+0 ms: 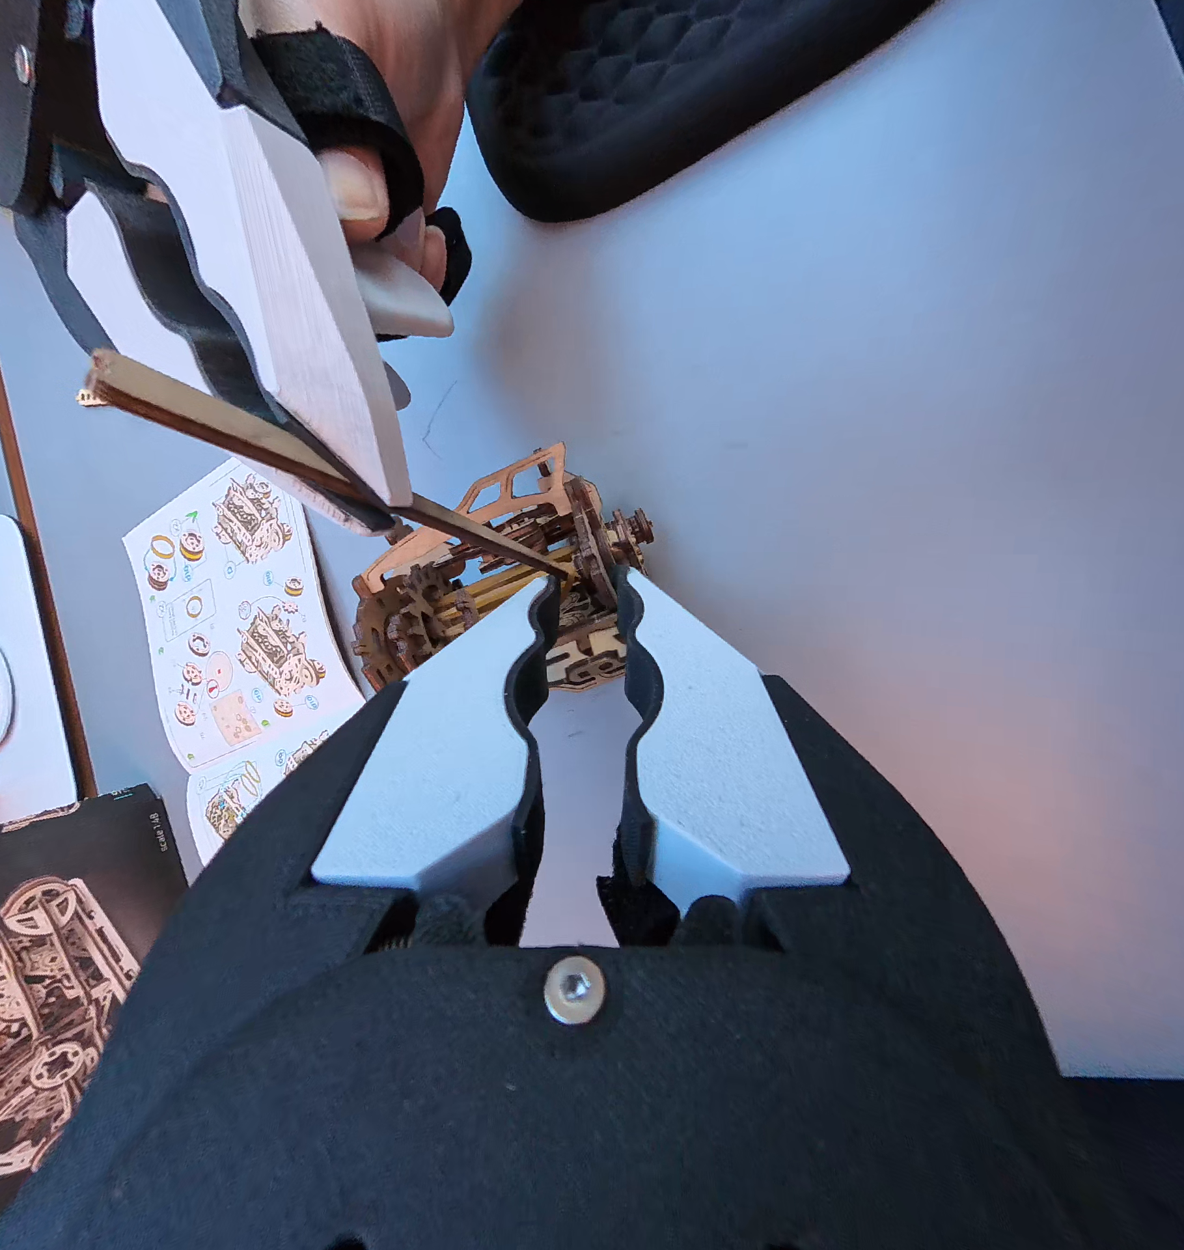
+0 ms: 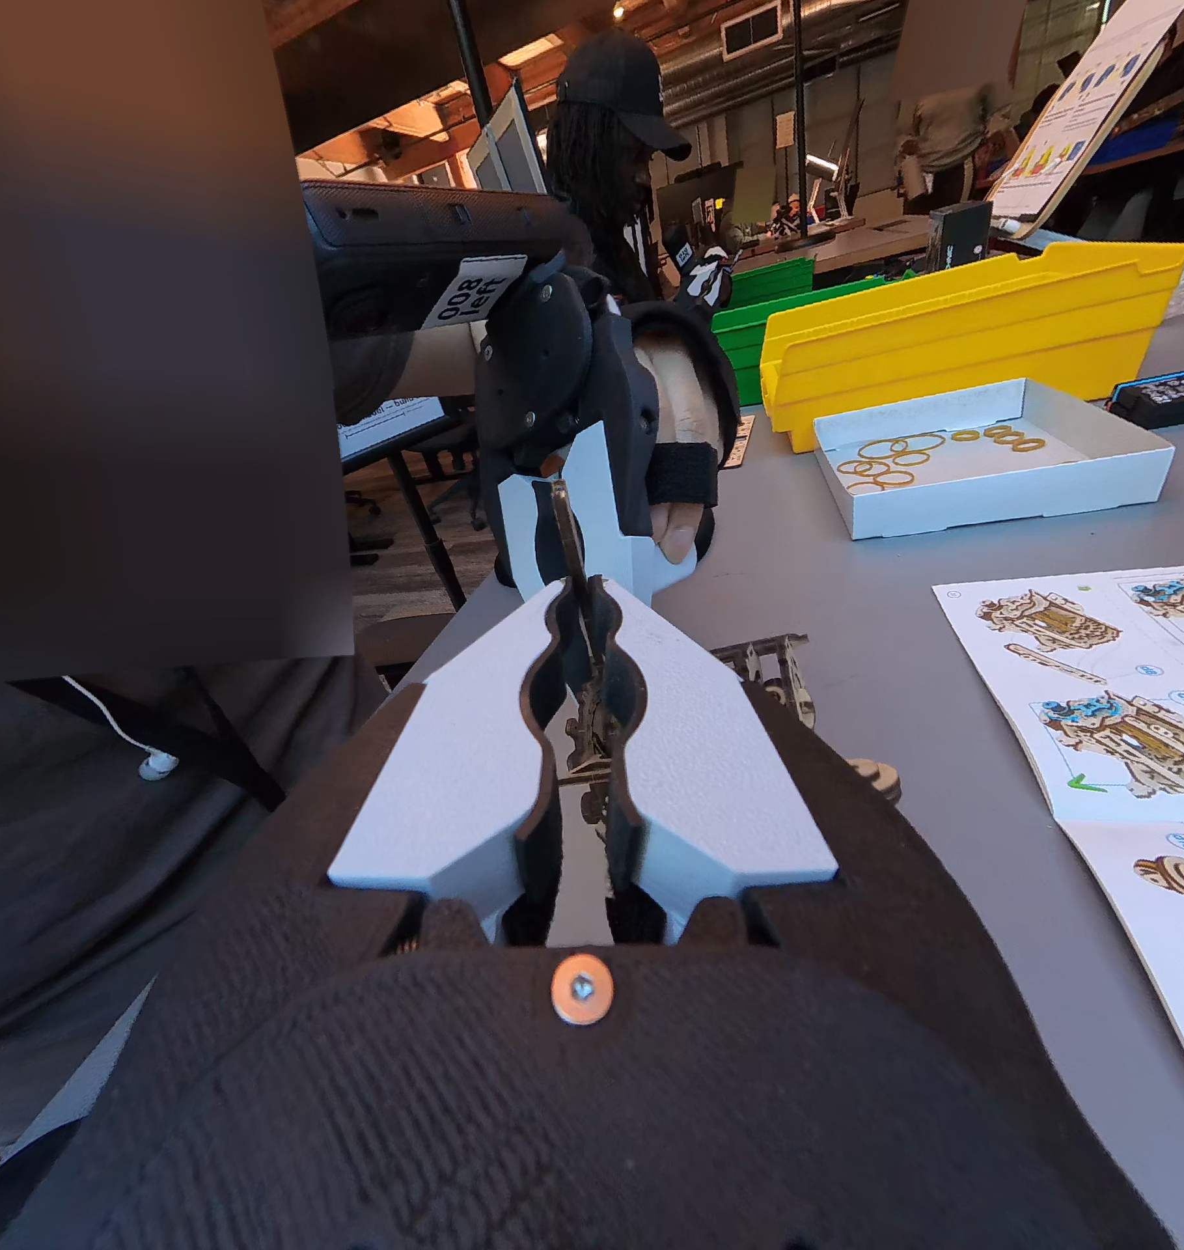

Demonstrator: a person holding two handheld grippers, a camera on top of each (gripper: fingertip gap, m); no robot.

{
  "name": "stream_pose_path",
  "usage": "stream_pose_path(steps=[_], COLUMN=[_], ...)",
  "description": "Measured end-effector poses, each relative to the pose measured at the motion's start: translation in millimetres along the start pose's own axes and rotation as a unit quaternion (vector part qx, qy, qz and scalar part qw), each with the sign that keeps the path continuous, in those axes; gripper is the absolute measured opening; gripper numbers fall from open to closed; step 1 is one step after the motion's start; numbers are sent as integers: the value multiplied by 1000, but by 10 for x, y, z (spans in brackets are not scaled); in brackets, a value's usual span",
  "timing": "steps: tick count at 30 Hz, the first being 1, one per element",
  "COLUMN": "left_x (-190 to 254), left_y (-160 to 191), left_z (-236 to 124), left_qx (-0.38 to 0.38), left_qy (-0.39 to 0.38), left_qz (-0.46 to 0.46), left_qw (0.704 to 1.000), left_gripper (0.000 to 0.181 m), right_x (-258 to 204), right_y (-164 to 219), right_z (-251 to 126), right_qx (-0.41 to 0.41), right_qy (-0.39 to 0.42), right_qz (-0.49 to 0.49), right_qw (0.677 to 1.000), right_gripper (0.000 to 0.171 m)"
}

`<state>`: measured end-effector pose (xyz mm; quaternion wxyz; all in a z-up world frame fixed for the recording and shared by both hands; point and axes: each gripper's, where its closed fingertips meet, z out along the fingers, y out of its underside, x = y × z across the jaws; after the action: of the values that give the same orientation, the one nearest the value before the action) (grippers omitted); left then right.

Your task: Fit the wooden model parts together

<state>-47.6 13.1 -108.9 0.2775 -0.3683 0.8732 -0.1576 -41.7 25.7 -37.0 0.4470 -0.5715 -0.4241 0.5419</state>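
Observation:
The partly built wooden model, with gears and a pale frame, stands on the grey table. My left gripper is closed on the model's near end, one tip on each side of its dark disc. My right gripper comes in from the upper left, shut on a long flat wooden part held edge-on. The part's far tip reaches the model right by my left fingertips. In the right wrist view my right gripper clamps the part. The left gripper is just beyond, and the model shows below.
An instruction sheet lies left of the model, and it also shows in the right wrist view. A black kit box and a black foam case lie nearby. A white tray holds rubber bands. Behind it stand yellow and green bins. Loose wooden discs lie nearby. The left gripper's tips are roughly 7 cm from the right gripper's. The black foam case lies around 15 cm away from my left fingertips.

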Motion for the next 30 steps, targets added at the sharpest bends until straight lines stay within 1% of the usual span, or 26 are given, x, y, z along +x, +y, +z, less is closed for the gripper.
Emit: stream_pose_path(steps=[9, 15, 18, 27, 30], left_x=[10, 12, -10, 3, 13], left_y=[0, -8, 2, 3, 11], left_z=[13, 26, 20, 22, 22], left_qx=[-5, -2, -3, 2, 0], left_qy=[-6, -5, -14, -4, -3], left_qz=[25, 22, 32, 26, 27], left_qw=[1000, 1000, 999, 1000, 1000], left_gripper=[9, 8, 3, 3, 2], right_x=[-5, 8, 16, 18, 15], right_y=[14, 21, 8, 18, 33], right_z=[-4, -18, -25, -29, -28], right_qx=[-4, -4, -2, -10, -20], right_qy=[2, 5, 7, 15, 24], right_qz=[-2, -6, -7, -19, -39], right_qw=[1000, 1000, 1000, 1000, 999], right_gripper=[0, 0, 0, 0, 0])
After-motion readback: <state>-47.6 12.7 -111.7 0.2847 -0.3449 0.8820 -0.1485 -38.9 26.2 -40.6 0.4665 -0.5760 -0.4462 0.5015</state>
